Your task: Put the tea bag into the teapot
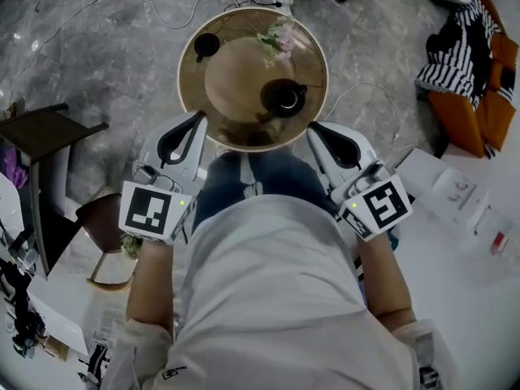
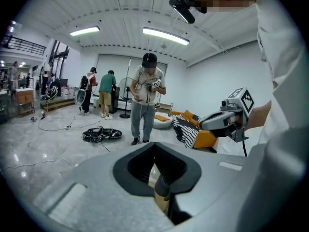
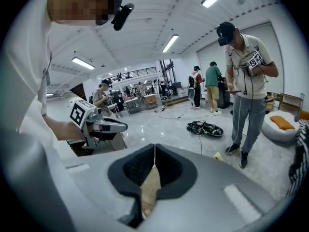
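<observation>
A black teapot point(image 1: 282, 97) stands on the round brown table point(image 1: 236, 80), right of its middle. I cannot make out a tea bag in any view. My left gripper point(image 1: 197, 119) is held at the table's near edge on the left, jaws shut with nothing between them. My right gripper point(image 1: 314, 127) is level with it at the near edge on the right, also shut and empty. In the left gripper view the jaws point(image 2: 154, 145) meet, and the right gripper point(image 2: 227, 120) shows at the side. In the right gripper view the jaws point(image 3: 154, 147) meet, with the left gripper point(image 3: 102, 124) beside them.
A black cup point(image 1: 206, 45) and a bunch of flowers point(image 1: 279, 37) sit at the table's far side. A dark stool point(image 1: 45, 132) stands at the left and an orange sofa point(image 1: 479, 96) with a striped cloth at the right. Cables point(image 2: 101, 134) lie on the floor. A person point(image 2: 147, 100) stands ahead.
</observation>
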A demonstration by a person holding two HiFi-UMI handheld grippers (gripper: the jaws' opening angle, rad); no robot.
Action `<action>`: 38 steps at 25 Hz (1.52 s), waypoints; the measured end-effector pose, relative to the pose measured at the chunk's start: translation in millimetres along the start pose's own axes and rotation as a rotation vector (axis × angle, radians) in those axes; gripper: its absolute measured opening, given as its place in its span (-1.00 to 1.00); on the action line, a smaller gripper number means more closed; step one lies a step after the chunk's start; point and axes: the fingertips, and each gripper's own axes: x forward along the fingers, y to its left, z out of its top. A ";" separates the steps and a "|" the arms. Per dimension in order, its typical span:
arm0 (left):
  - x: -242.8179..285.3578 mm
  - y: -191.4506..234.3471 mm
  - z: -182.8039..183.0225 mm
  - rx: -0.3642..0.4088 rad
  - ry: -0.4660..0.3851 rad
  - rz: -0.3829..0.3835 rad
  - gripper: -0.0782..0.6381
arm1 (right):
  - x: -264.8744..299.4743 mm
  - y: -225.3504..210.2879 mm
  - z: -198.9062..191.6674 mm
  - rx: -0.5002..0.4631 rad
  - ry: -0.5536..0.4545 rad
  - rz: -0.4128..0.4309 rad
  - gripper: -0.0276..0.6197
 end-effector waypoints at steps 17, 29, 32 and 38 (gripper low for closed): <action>-48.6 22.4 22.2 0.006 -0.112 0.133 -0.76 | 18.1 26.8 30.1 -0.113 -0.029 0.018 -0.90; -56.4 24.5 22.6 -0.006 -0.131 0.118 -0.76 | 17.5 34.9 29.9 -0.114 -0.041 0.007 -0.90; -58.9 24.1 25.2 0.004 -0.146 0.114 -0.76 | 15.4 37.0 31.4 -0.117 -0.054 -0.001 -0.90; -59.6 18.4 28.3 0.013 -0.161 0.099 -0.76 | 9.5 38.7 30.9 -0.118 -0.062 -0.014 -0.90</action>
